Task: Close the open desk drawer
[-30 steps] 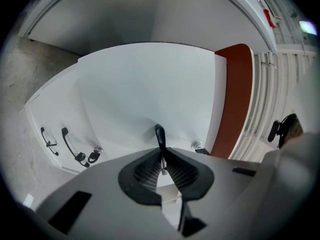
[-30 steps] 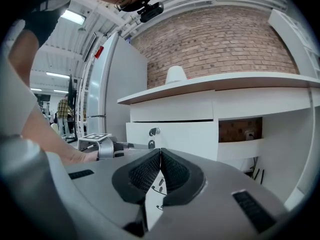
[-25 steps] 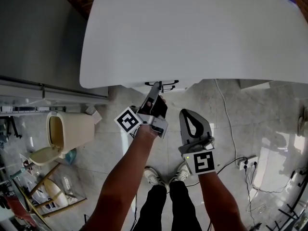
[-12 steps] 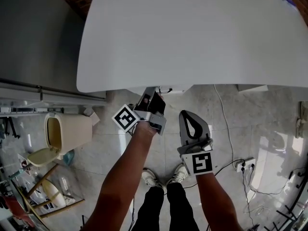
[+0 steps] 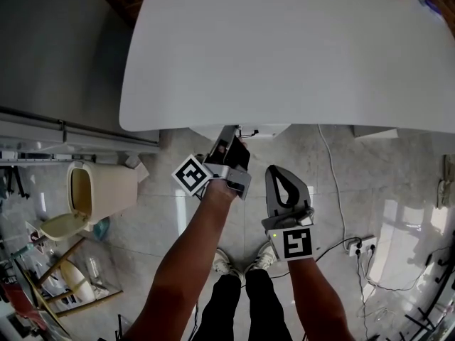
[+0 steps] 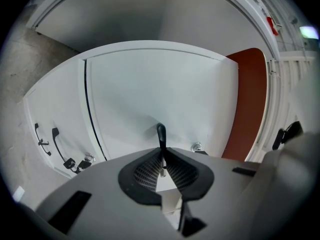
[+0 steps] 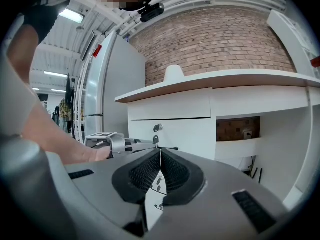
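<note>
Drawer (image 6: 165,89) projects slightly beneath desk (image 5: 284,48) front edge.
Left gripper (image 6: 161,159): jaws nearly closed, pinching slim black handle (image 6: 161,133).
Right gripper (image 7: 160,160): jaws together, empty.
Likely rigid, light, runs on slides; push squarely at the central handle.

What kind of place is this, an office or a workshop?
Probably a workroom or office, though I cannot be sure: a white desk against a brick wall, a tiled floor with a power strip on it, and a beige bin.
</note>
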Motion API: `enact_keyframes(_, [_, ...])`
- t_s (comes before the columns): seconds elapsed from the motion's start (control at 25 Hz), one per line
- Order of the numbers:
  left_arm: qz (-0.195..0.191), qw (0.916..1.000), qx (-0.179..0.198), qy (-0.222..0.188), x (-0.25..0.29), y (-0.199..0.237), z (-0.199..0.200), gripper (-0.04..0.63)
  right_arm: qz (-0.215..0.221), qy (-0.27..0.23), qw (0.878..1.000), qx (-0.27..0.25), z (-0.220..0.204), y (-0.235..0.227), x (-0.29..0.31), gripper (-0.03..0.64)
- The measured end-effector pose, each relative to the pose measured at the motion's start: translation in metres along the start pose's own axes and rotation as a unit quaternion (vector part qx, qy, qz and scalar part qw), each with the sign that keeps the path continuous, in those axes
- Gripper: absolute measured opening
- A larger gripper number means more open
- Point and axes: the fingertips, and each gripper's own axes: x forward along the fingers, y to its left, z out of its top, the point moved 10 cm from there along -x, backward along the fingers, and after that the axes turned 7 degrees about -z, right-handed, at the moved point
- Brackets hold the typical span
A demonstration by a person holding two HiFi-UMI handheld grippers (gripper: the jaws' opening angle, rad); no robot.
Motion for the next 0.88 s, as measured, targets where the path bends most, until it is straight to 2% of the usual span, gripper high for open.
enact_keyframes(0.24, [0.008, 0.9999, -0.004, -0.013, -0.009, -0.005, -0.008, 0.034, -0.003, -0.002, 1.0, -0.005, 0.005, 0.001, -0.008, 0.026])
enact_keyframes(0.56, [0.037, 0.9975, 0.045, 0.041, -0.053, -0.018, -0.034, 0.008, -0.012, -0.006, 1.0, -0.002, 0.006, 0.002, -0.022, 0.026])
enact_keyframes(0.68, [0.042, 0.9949, 0.072, 0.056, -0.072, -0.028, -0.042, 0.006, -0.009, -0.003, 1.0, -0.002, 0.005, 0.008, -0.032, 0.026])
enact_keyframes(0.76, [0.038, 0.9914, 0.105, 0.068, -0.082, -0.04, -0.046, 0.006, -0.005, 0.007, 1.0, -0.006, 0.003, 0.014, -0.042, 0.027])
enact_keyframes(0.8, [0.037, 0.9873, 0.132, 0.08, -0.086, -0.049, -0.047, 0.006, -0.007, 0.005, 1.0, -0.002, 0.004, 0.017, -0.047, 0.026])
enact_keyframes(0.88, [0.034, 0.9727, 0.2, 0.112, -0.091, -0.07, -0.048, 0.006, -0.013, 0.001, 1.0, 0.01, 0.006, 0.024, -0.057, 0.026])
